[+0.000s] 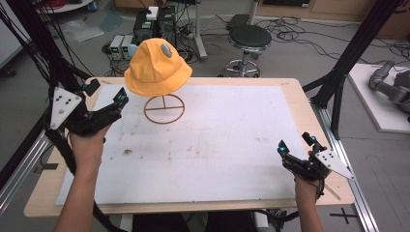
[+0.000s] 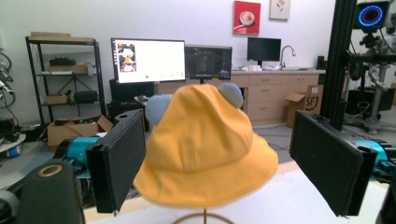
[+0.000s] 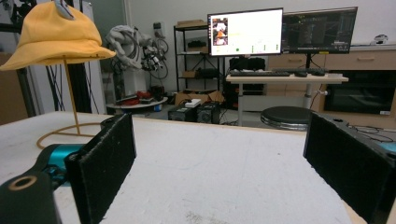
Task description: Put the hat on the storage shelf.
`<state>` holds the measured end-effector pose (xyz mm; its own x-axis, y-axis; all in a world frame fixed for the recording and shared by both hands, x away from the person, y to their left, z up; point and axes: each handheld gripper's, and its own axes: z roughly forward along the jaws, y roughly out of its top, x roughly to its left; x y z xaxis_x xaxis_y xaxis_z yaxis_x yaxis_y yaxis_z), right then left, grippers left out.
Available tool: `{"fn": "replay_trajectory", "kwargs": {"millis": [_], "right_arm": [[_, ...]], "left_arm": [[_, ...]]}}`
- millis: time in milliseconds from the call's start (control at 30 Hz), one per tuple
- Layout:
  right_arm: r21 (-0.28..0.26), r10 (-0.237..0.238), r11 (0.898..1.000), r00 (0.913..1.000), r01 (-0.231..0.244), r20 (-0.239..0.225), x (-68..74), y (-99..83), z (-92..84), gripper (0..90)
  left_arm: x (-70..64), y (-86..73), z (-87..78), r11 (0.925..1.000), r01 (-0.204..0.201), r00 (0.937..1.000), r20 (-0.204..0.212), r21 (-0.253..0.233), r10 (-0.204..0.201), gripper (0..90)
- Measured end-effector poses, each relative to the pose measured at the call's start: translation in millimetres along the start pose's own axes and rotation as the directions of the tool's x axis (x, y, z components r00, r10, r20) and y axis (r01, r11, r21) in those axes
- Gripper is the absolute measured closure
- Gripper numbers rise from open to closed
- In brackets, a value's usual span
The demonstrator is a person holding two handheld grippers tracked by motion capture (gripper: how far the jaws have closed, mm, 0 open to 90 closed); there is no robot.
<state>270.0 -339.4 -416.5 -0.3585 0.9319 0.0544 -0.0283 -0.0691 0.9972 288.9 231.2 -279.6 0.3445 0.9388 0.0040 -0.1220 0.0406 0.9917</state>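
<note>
Meanwhile the left tongs (image 1: pixel 107 94), spread wide, sat just beside the yellow bucket hat (image 1: pixel 157 67) near the surface's (image 1: pixel 217 145) far-left corner; right tongs (image 1: pixel 295 143) gaped empty.

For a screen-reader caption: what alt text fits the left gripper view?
A yellow hat with two grey ears sits on a thin stand, framed between the open black jaws of the left gripper, which do not touch it. Behind are monitors, shelves and a counter.
</note>
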Motion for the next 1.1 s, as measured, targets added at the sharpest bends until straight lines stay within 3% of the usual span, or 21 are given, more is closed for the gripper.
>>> {"fn": "replay_trajectory", "kwargs": {"millis": [200, 400, 500, 667, 867, 1100], "right_arm": [[-0.004, 0.011, 1.0, 0.9999, -0.011, 0.002, -1.5, 0.2, -1.3, 9.0], [-0.008, 0.012, 1.0, 0.9999, -0.012, 0.0, -1.1, 1.6, -3.4, 9.0], [-0.008, 0.004, 1.0, 1.0, -0.004, 0.001, -1.7, 1.1, -3.4, 9.0], [0.0, -0.01, 1.0, 1.0, 0.01, 0.002, -1.1, 0.1, -3.4, 9.0], [0.007, -0.016, 1.0, 0.9999, 0.016, 0.001, -1.1, -1.2, -3.6, 9.0], [0.024, -0.023, 0.999, 0.9997, 0.023, -0.002, 0.3, -3.8, -3.8, 9.0]], "left_arm": [[6.6, -18.9, -34.2, 0.9994, 0.033, 0.9992, -0.021, -0.011, -0.034, 17.9], [18.5, -40.8, -56.1, 0.9987, 0.05, 0.9978, -0.044, -0.012, -0.05, 17.1], [22.2, -52.4, -62.2, 0.9993, 0.031, 0.9975, -0.063, -0.02, -0.032, 16.9], [25.5, -71.5, -66.0, 0.9992, 0.034, 0.9968, -0.071, -0.023, -0.036, 16.7], [26.2, -90.8, -71.6, 0.9998, -0.013, 0.9975, -0.07, 0.013, 0.014, 16.7], [32.3, -106.1, -79.0, 0.9993, 0.003, 0.9957, -0.093, 0.038, 0.0, 16.6]]}}
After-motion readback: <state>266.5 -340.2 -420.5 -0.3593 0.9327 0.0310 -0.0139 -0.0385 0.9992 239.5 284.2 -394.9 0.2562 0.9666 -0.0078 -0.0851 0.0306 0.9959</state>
